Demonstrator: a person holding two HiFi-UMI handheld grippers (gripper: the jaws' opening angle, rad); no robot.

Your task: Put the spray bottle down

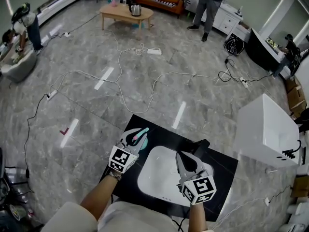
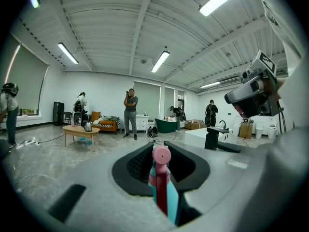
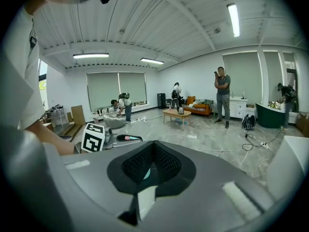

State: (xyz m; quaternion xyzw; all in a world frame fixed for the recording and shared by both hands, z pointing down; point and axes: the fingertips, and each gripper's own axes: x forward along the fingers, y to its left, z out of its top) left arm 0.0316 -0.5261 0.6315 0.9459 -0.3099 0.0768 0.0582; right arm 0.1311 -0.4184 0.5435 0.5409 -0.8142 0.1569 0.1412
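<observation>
A teal spray bottle (image 1: pixel 140 135) with a pink head is clamped in my left gripper (image 1: pixel 135 138) over the left part of the black mat (image 1: pixel 224 163), just left of the white basin (image 1: pixel 159 178). In the left gripper view the bottle (image 2: pixel 162 187) sticks out between the jaws of that gripper (image 2: pixel 157 146), pink cap foremost. My right gripper (image 1: pixel 179 154) hangs over the basin near the black faucet (image 1: pixel 200 146). Its tips meet in the right gripper view (image 3: pixel 153 146), and nothing shows between them. That view also catches the bottle (image 3: pixel 126 138) at left.
A white cabinet (image 1: pixel 268 129) stands close on the right. Cables (image 1: pixel 125 100) trail over the grey floor beyond the mat. A wooden coffee table (image 1: pixel 126 12) and a standing person (image 1: pixel 210 6) are far back.
</observation>
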